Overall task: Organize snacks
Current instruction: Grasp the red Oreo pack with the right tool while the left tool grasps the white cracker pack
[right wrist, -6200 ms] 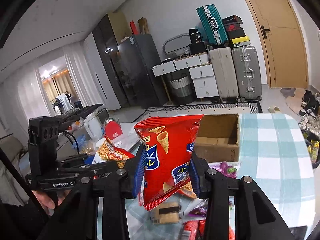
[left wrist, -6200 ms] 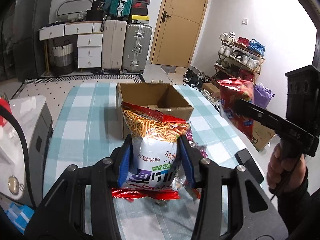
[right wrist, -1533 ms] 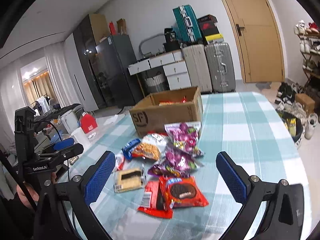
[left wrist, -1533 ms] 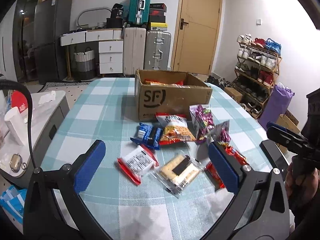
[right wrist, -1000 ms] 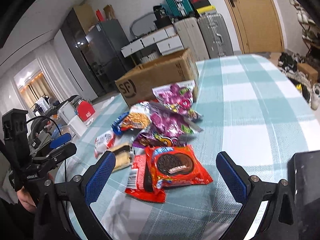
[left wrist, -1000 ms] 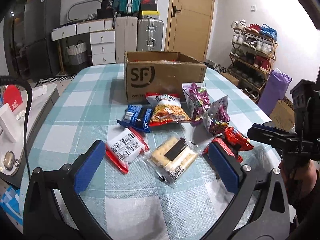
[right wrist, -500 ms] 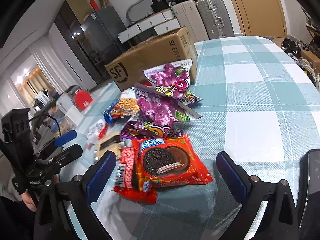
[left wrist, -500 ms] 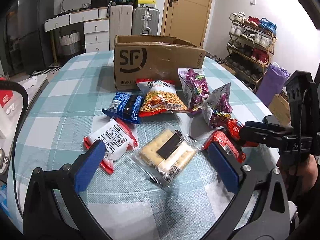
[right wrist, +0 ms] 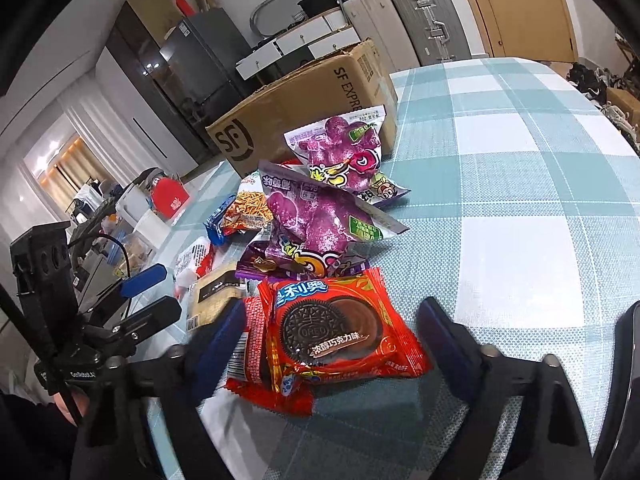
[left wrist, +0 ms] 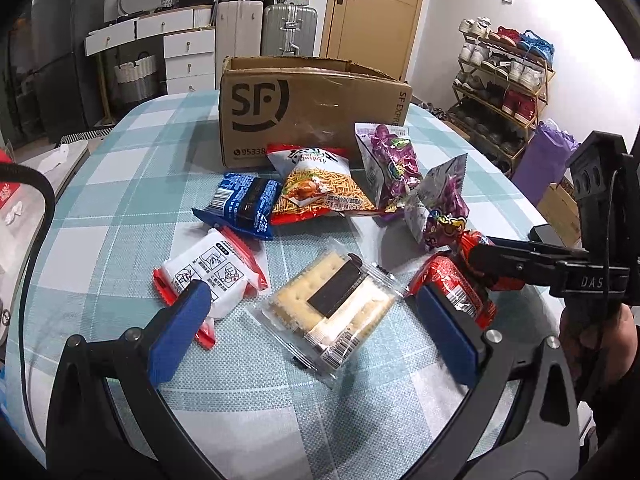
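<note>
Right gripper (right wrist: 332, 340): jaws have just been closing, now standing either side of the red Oreo packet (right wrist: 334, 330) near the table's near edge; pads are not yet pressing it, nothing is being held.
Left gripper (left wrist: 316, 330): jaws are standing wide around the clear cracker pack (left wrist: 326, 306), apart from it on both sides, gripping nothing.
Near snacks: a white-and-red packet (left wrist: 208, 276) is lying just beside the left pad; a second red packet (right wrist: 250, 350) is lying under the Oreo packet's left edge.
Middle snacks: two purple bags (right wrist: 316, 216), an orange noodle-snack bag (left wrist: 316, 188) and a blue packet (left wrist: 246, 204) are crowding together toward the table's centre.
Cardboard box (left wrist: 312, 108): standing open-topped beyond the pile, apparently the destination.
Risk, right: the closing jaws could be catching both overlapping red packets, or pinching only the crinkly wrapper edge so it slips.
Risk, left: the slick cracker film could be sliding on the cloth; a hard squeeze could be breaking the crackers.
Surface: a teal-and-white checked tablecloth (right wrist: 520, 200) is covering the table.
Room: suitcases, drawers, a door and a shoe rack are lining the far walls.
</note>
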